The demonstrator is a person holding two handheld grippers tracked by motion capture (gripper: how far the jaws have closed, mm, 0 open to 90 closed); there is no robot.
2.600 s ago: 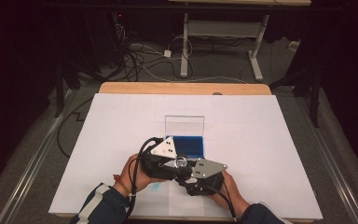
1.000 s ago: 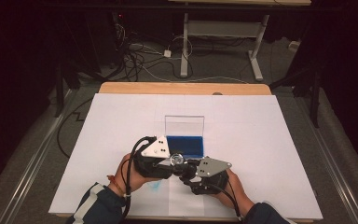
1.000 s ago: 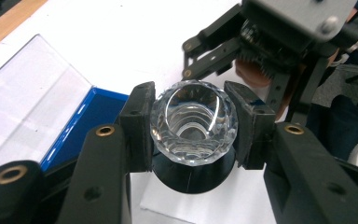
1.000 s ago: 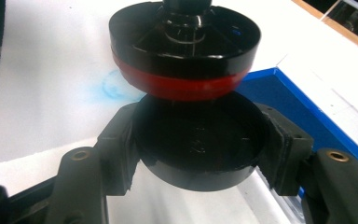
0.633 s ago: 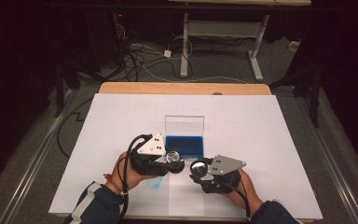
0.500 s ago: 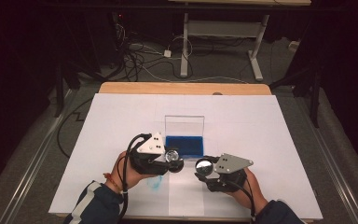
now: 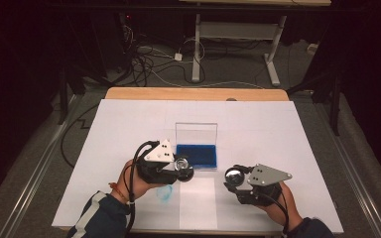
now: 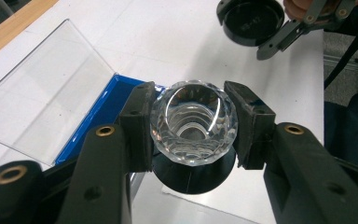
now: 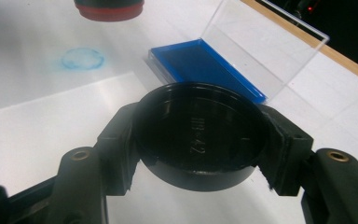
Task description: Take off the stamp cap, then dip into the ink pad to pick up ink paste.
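Now L claw [image 8: 193,128] clamps faceted glass stamp [image 8: 193,122]; R claw [image 9: 200,140] clamps black cap [image 9: 200,133]

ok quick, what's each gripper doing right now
Left gripper: shut on the stamp.
Right gripper: shut on the black cap.
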